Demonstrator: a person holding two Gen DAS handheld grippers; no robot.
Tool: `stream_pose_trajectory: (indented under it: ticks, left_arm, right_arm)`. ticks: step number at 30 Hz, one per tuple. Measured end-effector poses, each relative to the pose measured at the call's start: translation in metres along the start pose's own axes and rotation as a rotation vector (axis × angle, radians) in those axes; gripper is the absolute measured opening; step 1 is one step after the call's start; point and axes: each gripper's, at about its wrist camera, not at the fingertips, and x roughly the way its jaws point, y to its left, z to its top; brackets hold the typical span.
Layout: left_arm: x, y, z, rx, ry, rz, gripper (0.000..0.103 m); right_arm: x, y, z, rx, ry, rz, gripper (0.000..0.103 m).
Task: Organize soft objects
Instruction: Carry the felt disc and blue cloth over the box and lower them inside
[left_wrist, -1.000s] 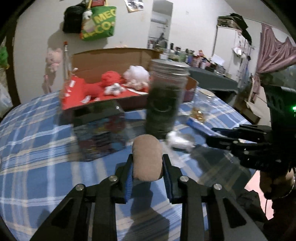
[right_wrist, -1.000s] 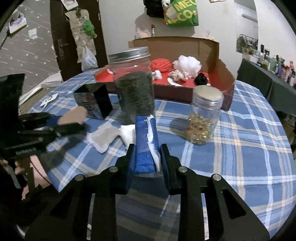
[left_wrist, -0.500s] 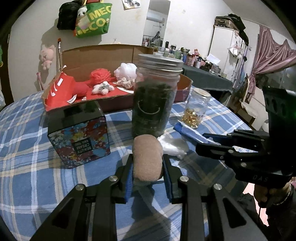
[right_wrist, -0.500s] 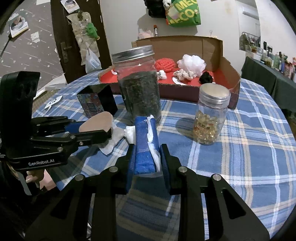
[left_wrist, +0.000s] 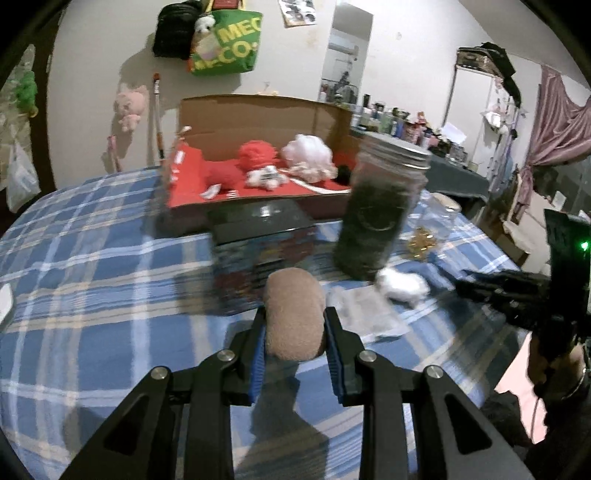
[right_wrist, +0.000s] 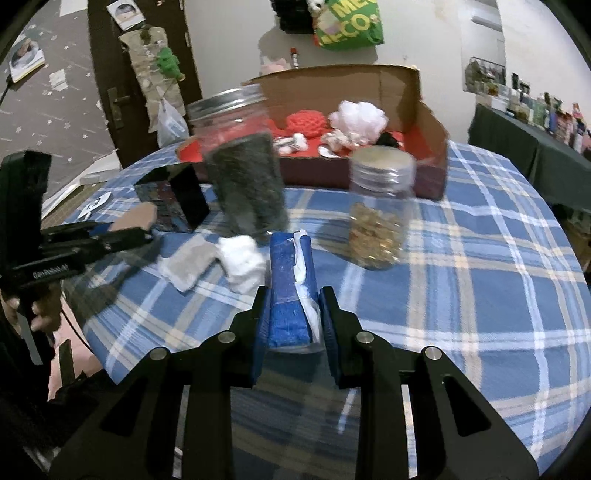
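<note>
My left gripper (left_wrist: 294, 325) is shut on a tan puff pad (left_wrist: 294, 312) and holds it above the blue plaid tablecloth (left_wrist: 92, 280). My right gripper (right_wrist: 291, 306) is shut on a blue folded cloth in clear wrap (right_wrist: 290, 284). A cardboard box with a red floor (left_wrist: 258, 184) stands at the back and holds a red knit ball (left_wrist: 256, 153), a white pouf (left_wrist: 308, 155) and small plush toys. A white cotton wad (right_wrist: 242, 258) and a grey-white pad (right_wrist: 188, 262) lie on the table. The left gripper also shows in the right wrist view (right_wrist: 122, 232).
A tall jar of dark leaves (right_wrist: 245, 177) stands mid-table. A small jar of golden beads (right_wrist: 380, 210) stands to its right. A black patterned tin (left_wrist: 262, 243) sits before the box. The right gripper body shows at the left view's right edge (left_wrist: 517, 295).
Both grippers keep their grip. The left view has swung left and lifted slightly, with motion blur. The right gripper has drawn back a little from the jars.
</note>
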Motion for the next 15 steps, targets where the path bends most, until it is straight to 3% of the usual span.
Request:
stream_pose_trajectory:
  ticks: [8,15]
  left_arm:
    - [-0.012,0.032,-0.004,0.003,-0.004,0.072,0.030]
    - [-0.007,0.047,0.004,0.054,-0.009,0.069,0.030]
  right_arm:
    - [-0.013,-0.030,-0.007,0.040,-0.004,-0.043,0.025]
    - [-0.018,-0.057,-0.009,0.079,-0.003,-0.057,0.025]
